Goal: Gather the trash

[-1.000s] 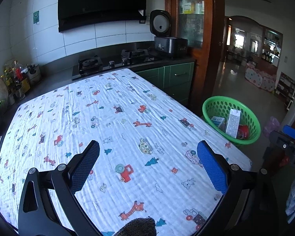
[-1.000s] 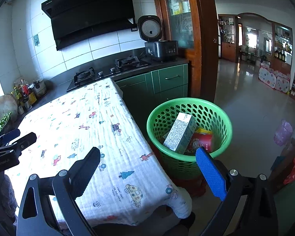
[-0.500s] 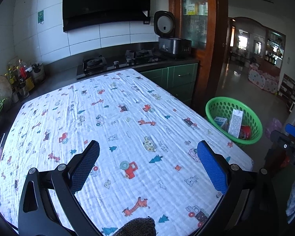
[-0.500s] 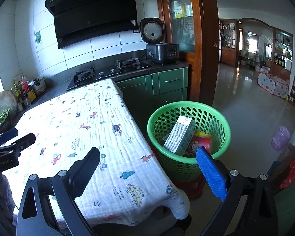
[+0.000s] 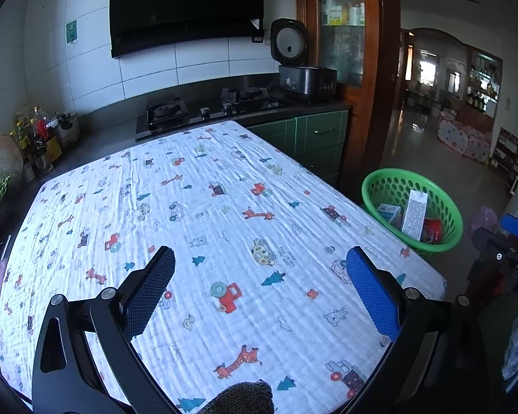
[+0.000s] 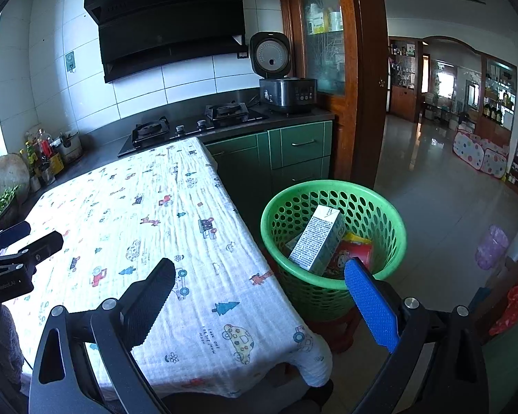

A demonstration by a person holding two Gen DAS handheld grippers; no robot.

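Hovering above a table draped in a cartoon-print cloth [image 5: 224,214], the left gripper [image 5: 259,269] holds its fingers spread wide with nothing between them. The right gripper [image 6: 259,286], fingers likewise spread and holding nothing, hangs over the table's corner beside a green basket [image 6: 390,227] standing on the floor just off the table's edge. Inside the basket a white carton [image 6: 317,241] leans tilted against a red packet [image 6: 355,252]; the left wrist view also shows a small blue-and-white box [image 5: 388,212] there.
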